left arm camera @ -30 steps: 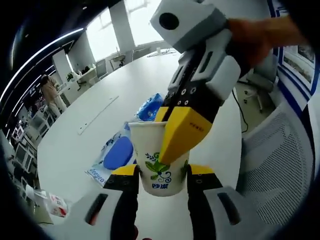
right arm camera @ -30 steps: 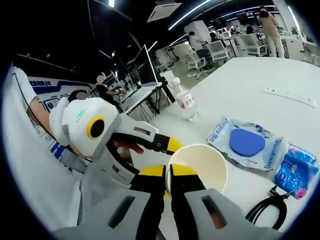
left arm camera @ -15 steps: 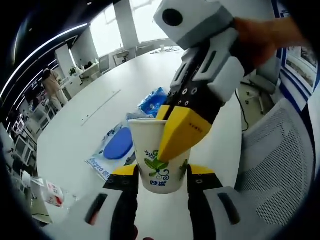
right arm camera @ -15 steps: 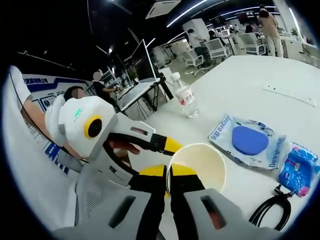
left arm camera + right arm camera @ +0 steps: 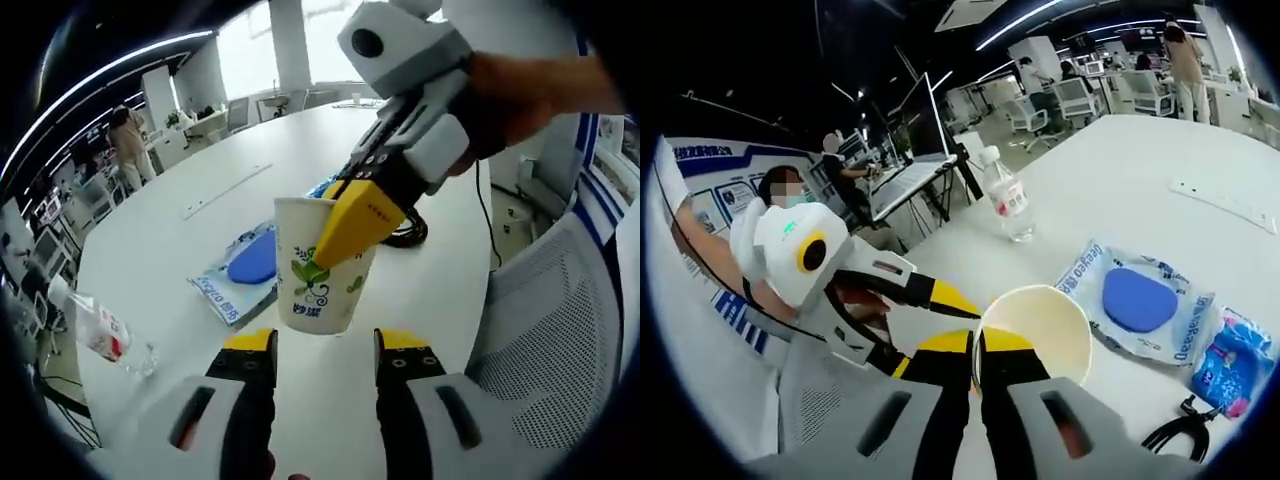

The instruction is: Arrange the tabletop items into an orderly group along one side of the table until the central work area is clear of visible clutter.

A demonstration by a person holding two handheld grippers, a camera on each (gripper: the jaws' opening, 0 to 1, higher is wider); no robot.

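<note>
Left gripper view: the left tool [image 5: 325,345], jaws apart, has backed off the paper cup [image 5: 320,265], so the handover is done. The right tool [image 5: 976,352] stays clamped on its rim, holding the white, leaf-printed, empty cup above the table [image 5: 180,250].

Paper cup [image 5: 322,262]: green leaf print on its side with two dark Chinese characters below, too small to read for sure.

Clear packet with blue disc [image 5: 1143,305], lying flat toward the table's [image 5: 1110,190] middle: blue brand lettering ran along its edges, seemingly "Ozeyro" or similar; spelling uncertain.

Water bottle [image 5: 1006,197], near the table edge: red-and-white label, text illegible.

Blue wrapped pack [image 5: 1227,363]: print was unreadable.

Wall panels behind the seated person: white characters on blue, blurred.
</note>
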